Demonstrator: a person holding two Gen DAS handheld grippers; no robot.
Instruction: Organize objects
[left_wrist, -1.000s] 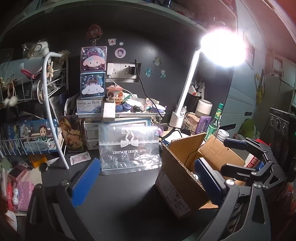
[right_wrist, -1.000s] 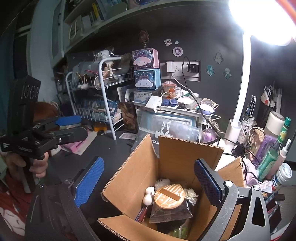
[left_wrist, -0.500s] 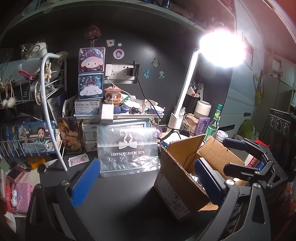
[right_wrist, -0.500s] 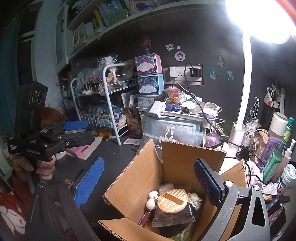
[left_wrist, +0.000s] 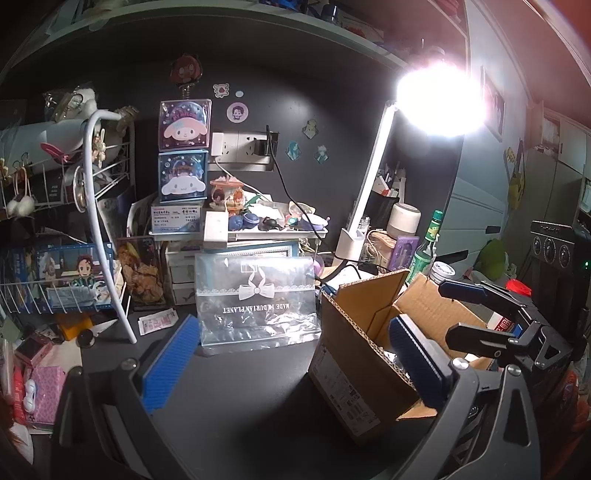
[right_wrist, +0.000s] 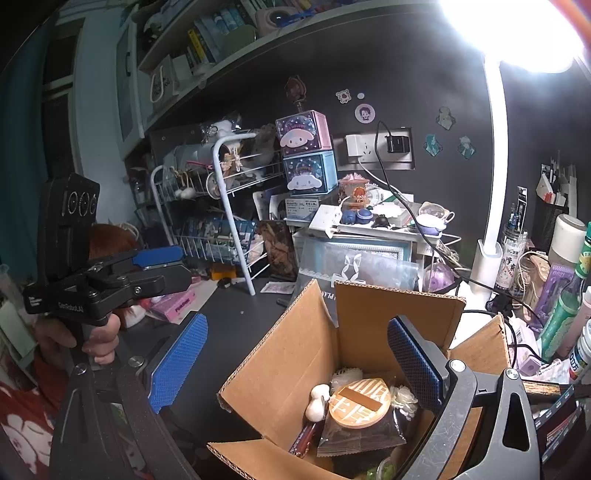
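A dark desk (left_wrist: 240, 398) sits against a black wall under a shelf, crowded along its back edge and lit by a bright lamp (left_wrist: 436, 99) at 1 o'clock in the left wrist view. At 9 o'clock in that view a white wire rack (left_wrist: 55, 291) holds cards and small toys, with pink packets (left_wrist: 46, 393) lying below it at 8 o'clock. Toward 11 o'clock two character boxes (left_wrist: 183, 147) are stacked, pink over blue, beside a wall socket (left_wrist: 240, 146). Near the centre a clear bag (left_wrist: 258, 299) printed with a white bow leans upright against small drawers. The left gripper (left_wrist: 291, 365) hovers over bare desk in front of that bag, its blue pads wide apart and nothing between them. Just right of centre, at 4 o'clock, stands the open cardboard box (left_wrist: 354, 354), flaps up. The right gripper (right_wrist: 295, 365) hangs above this box, pads spread wide and empty; in the left wrist view it shows at 3 o'clock beyond the box. Inside the box, seen from the right wrist view, lie a round orange disc (right_wrist: 360, 402) on a dark pouch (right_wrist: 358, 435), with white trinkets (right_wrist: 317, 400) touching its left edge. At 3 o'clock in the right wrist view, bottles (right_wrist: 565, 306) crowd the desk's far right. In that same view a hand (right_wrist: 85, 336) at 9 o'clock grips the left tool's handle.
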